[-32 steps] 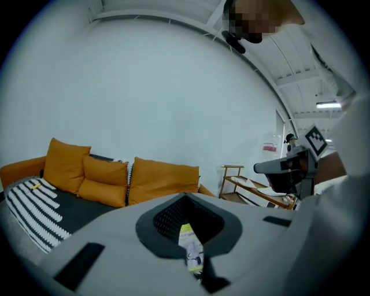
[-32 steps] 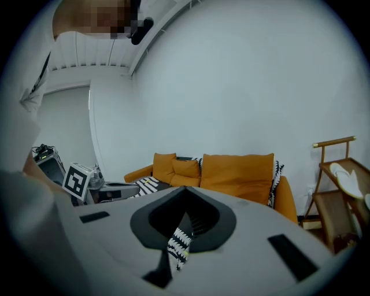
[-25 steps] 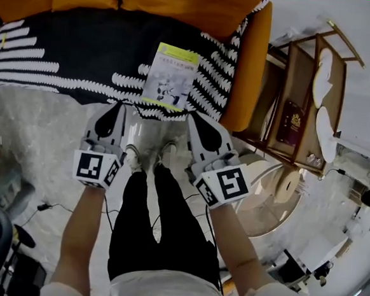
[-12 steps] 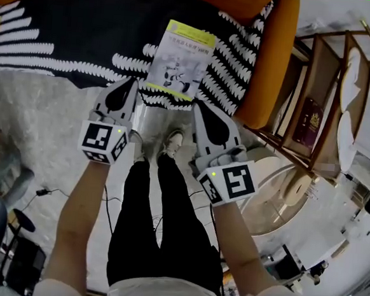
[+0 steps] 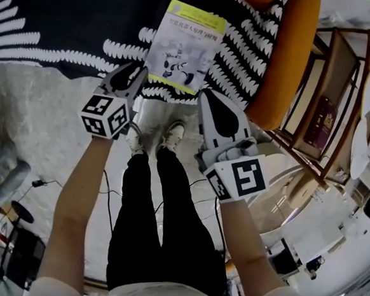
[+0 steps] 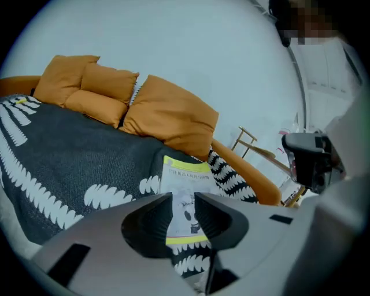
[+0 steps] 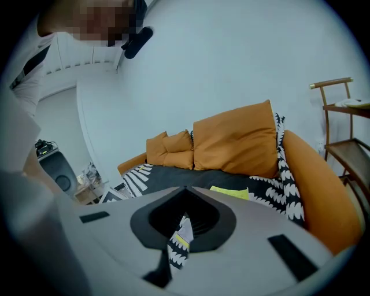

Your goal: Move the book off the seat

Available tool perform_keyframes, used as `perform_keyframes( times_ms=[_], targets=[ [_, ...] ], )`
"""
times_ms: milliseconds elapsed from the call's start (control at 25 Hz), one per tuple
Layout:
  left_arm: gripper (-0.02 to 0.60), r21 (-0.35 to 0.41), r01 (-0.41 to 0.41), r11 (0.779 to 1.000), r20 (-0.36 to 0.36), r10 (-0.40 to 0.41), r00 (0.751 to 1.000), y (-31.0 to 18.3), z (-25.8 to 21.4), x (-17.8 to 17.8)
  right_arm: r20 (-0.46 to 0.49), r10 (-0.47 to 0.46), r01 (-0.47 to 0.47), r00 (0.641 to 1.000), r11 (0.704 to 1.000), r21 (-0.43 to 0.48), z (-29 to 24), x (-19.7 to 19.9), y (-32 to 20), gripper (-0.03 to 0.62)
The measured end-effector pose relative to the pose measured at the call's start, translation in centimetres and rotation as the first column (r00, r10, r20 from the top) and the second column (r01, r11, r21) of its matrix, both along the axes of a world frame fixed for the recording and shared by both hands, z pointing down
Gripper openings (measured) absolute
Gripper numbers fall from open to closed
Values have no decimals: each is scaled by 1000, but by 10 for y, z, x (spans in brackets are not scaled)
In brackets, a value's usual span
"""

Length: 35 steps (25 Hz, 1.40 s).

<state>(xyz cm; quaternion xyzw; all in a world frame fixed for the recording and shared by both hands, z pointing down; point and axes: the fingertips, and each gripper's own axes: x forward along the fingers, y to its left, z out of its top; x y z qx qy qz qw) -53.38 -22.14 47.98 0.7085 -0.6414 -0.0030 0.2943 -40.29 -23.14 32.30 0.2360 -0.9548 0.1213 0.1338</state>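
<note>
- The book [image 5: 186, 45] is lying flat on the seat [image 5: 67, 20], on a black-and-white throw [image 5: 243, 59], its near edge close to the seat's front edge.
- The left tool [image 5: 132, 70] is hovering just in front of that near edge. Its jaws have just been opening and are standing partly apart, with nothing gripped. In the left gripper view the cover is showing through the gap, beyond the tips.
- The right tool [image 5: 208, 95] is empty, with its jaw tips meeting, and is hanging just beside the book's near right corner.
- The step in hand looks like the reach for a grasp.
  - A thin book on soft cloth likely calls for one jaw sliding under the near edge and the other coming down on the cover.
  - The pinch should catch no fold of the throw.
  - Biting well in from the edge would likely be keeping the pages from fanning open.
  - The right tool would need to open before helping.
- As for writing, the cover is carrying a yellow band along its far and near edges, dark characters too small to read, and a black-and-white cartoon drawing.
- Each tool's cube [image 5: 105, 114] is bearing square black-and-white markers.
</note>
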Motion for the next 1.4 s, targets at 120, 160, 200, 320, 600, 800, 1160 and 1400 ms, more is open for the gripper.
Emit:
perform_keyframes(
  times_ms=[120, 160, 200, 320, 600, 800, 1160, 1400],
  targets=[
    [117, -37, -25, 999, 8, 25, 1000, -5, 31, 0, -9, -17, 17, 1000, 1000, -2, 15, -3, 1, 21],
    [126, -51, -29, 998, 8, 29, 1000, -7, 41, -2, -10, -25, 25, 1000, 1000, -2, 19, -5, 2, 21],
    [134, -63, -30, 998, 5, 30, 1000, -9, 51, -2, -11, -34, 34, 999, 999, -3, 22, -7, 4, 21],
    [160, -90, -45, 995, -4, 45, 999, -14, 73, -1, -16, -50, 49, 999, 999, -18, 28, -5, 9, 21],
    [304, -134, -206, 969, -118, 191, 974, -27, 98, 21, -26, -37, 36, 999, 998, -53, 41, 12, 5, 21],
    [272, -188, -228, 955, -142, 204, 969, -38, 108, 16, -27, -33, 32, 999, 997, -64, 43, 16, 0, 21],
    [261, -8, -259, 966, -337, 241, 910, -25, 54, 27, -1, -41, 41, 999, 995, -91, 35, 8, 3, 21],
    [261, -66, -256, 964, -332, 221, 917, -53, 76, 44, -11, -48, 47, 999, 995, -84, 35, 11, -1, 21]
  ],
)
